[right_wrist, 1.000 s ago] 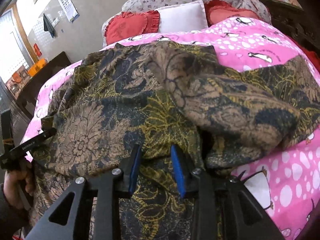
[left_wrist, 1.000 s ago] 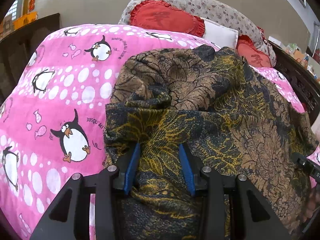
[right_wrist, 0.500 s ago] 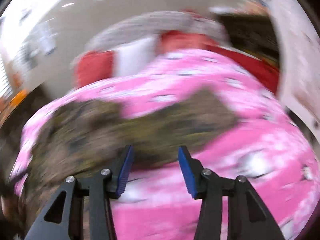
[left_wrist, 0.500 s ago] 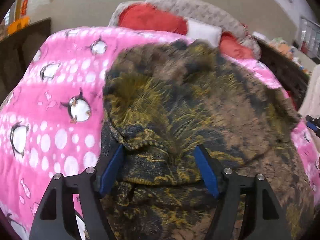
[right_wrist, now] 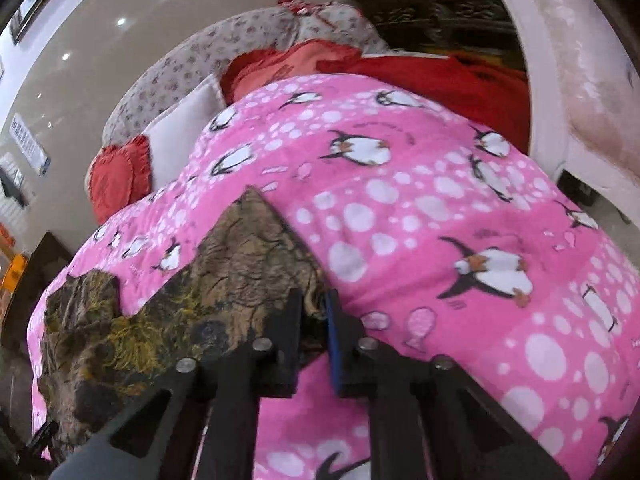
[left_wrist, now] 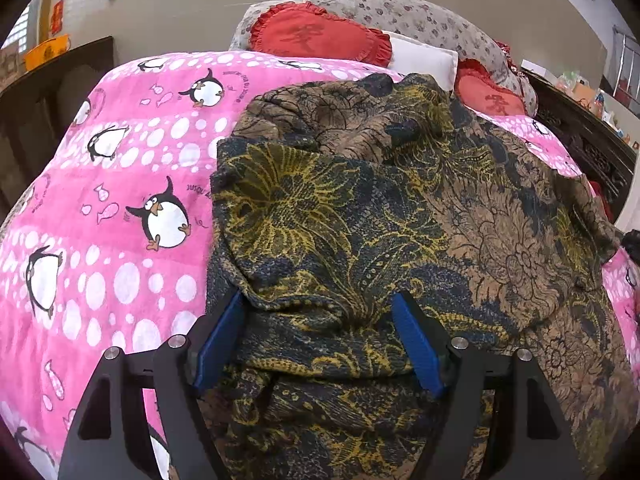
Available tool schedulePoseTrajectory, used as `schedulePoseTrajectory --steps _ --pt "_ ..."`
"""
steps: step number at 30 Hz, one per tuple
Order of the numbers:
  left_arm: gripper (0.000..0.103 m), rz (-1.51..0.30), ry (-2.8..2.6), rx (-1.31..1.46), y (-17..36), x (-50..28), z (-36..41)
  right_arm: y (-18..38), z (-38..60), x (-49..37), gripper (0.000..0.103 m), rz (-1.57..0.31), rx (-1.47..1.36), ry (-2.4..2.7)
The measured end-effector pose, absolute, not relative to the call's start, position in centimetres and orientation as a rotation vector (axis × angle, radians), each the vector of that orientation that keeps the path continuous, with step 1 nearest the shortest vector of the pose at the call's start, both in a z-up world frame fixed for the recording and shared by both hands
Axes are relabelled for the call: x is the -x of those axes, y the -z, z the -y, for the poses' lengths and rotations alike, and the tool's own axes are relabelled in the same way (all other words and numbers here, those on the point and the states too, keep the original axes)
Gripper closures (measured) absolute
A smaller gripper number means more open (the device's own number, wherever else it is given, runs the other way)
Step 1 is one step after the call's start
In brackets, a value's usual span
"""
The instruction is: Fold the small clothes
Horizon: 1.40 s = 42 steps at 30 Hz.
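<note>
A dark floral garment (left_wrist: 360, 200) in brown, navy and yellow lies spread on the pink penguin blanket (left_wrist: 120, 160). My left gripper (left_wrist: 318, 298) sits low over its near folded edge. Its jaws are opening, and a bulge of the fabric lies loosely between the blue pads (left_wrist: 218, 344). In the right wrist view a brown pointed part of the garment (right_wrist: 224, 280) stretches off to the left. My right gripper (right_wrist: 315, 296) is shut on that part's right-hand edge, just above the blanket (right_wrist: 440, 200).
Red frilled cushions (left_wrist: 320, 36), a white pillow (left_wrist: 424, 60) and a flowered bolster (left_wrist: 400, 12) line the bed's head. Dark wooden furniture stands at the left (left_wrist: 48, 92) and right (left_wrist: 580, 136). A pale upholstered piece (right_wrist: 580, 80) stands beside the bed's right side.
My left jaws spread wide and let go of the fold they pinched. My right gripper swung fast to the right across the bed, rolled, and closed on the garment's far edge.
</note>
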State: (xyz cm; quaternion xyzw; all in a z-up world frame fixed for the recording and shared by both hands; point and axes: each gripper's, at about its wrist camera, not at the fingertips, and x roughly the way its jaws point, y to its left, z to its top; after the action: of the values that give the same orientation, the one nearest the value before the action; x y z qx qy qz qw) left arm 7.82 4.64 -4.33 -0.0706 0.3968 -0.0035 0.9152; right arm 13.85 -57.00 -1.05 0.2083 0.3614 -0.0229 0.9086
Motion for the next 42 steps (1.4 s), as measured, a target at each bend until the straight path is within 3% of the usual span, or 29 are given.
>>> schedulePoseTrajectory --steps 11,18,26,33,36,39,42 --pt "0.047 -0.805 0.017 0.170 4.2 -7.1 -5.1 -15.2 58.9 -6.4 0.095 -0.433 -0.255 0.228" --pt "0.047 -0.799 0.029 0.193 4.2 -7.0 -5.4 -18.2 43.9 -8.2 0.095 -0.433 -0.129 -0.138" --pt "0.047 -0.788 0.045 0.238 4.2 -6.9 -6.1 -14.7 21.3 -9.2 0.095 -0.473 -0.146 -0.625" --pt "0.047 -0.784 0.054 0.255 4.2 -6.7 -6.4 0.7 12.4 -11.3 0.094 -0.869 -0.079 -0.647" --pt "0.047 -0.784 0.055 0.256 4.2 -6.8 -6.5 3.3 14.4 -9.4 0.082 -0.937 -0.057 -0.641" --pt "0.047 -0.780 0.060 0.261 4.2 -6.7 -6.5 2.8 17.6 -6.5 0.056 -0.909 -0.026 -0.621" --pt "0.046 -0.770 0.093 0.261 3.7 -6.4 -6.3 3.6 20.9 -3.8 0.052 -0.899 0.041 -0.589"
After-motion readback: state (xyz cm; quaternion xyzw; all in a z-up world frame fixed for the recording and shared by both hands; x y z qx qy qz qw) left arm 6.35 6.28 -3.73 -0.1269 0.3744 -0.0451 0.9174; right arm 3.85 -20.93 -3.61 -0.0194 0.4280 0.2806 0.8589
